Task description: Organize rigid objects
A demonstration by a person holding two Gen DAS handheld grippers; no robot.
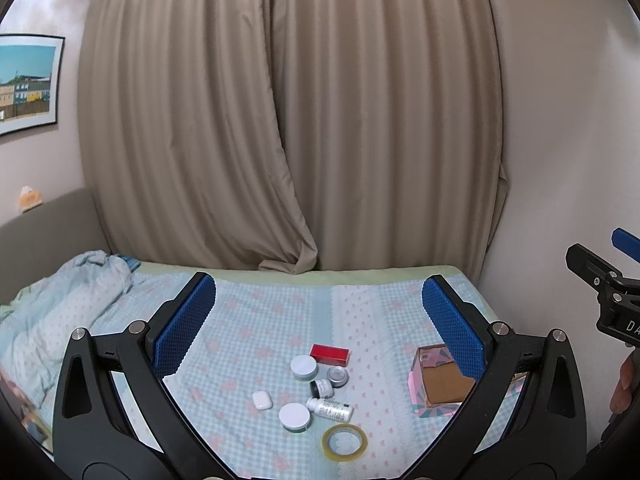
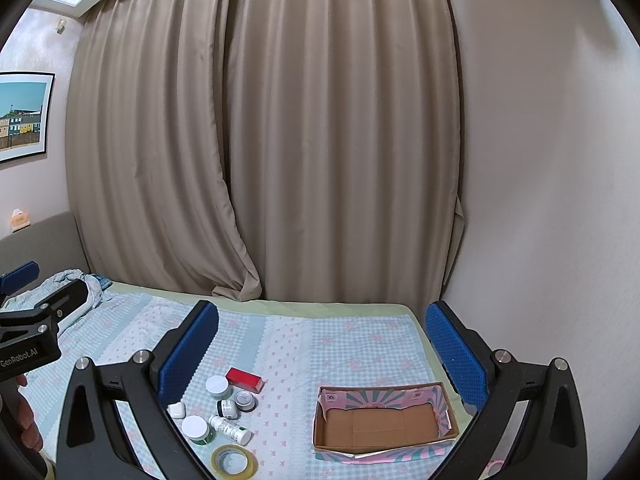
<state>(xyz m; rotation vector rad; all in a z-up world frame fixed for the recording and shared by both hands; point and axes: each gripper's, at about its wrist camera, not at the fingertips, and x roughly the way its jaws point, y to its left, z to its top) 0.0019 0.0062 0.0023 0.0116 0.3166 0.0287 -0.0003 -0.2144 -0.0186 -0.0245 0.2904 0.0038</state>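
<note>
Beige curtains [image 1: 288, 120] hang closed behind a bed [image 2: 352, 340] spread with a blue-and-pink checked sheet, and a framed picture [image 1: 26, 84] of coloured houses sits on the wall off to the left. A rumpled pale blanket [image 1: 60, 300] is heaped at the far left of the bed.

Both grippers hover above the near edge of the bed, each with its blue-padded fingers spread wide apart and nothing between them. Ahead of the left gripper [image 1: 320, 320], between its fingers, lies a loose cluster of small things: a red box [image 1: 330, 353] farthest away, a white-lidded jar [image 1: 304, 367] just beside it, a small silver tin [image 1: 337, 376], a dark-capped little jar [image 1: 321, 388], a white earbud case [image 1: 262, 400], a second white-lidded jar [image 1: 295, 417] and a white bottle [image 1: 330, 409] lying on its side. Nearest of all is a roll of clear tape [image 1: 345, 442], flat on the sheet.

From the right gripper [image 2: 322, 344] the same cluster sits toward its left finger, which covers part of the earbud case. An open cardboard box [image 2: 384, 420] with pink and teal patterned walls lies toward its right finger, well apart from the cluster. Only its bare brown floor shows inside. Nothing stands between either gripper and the objects.
</note>
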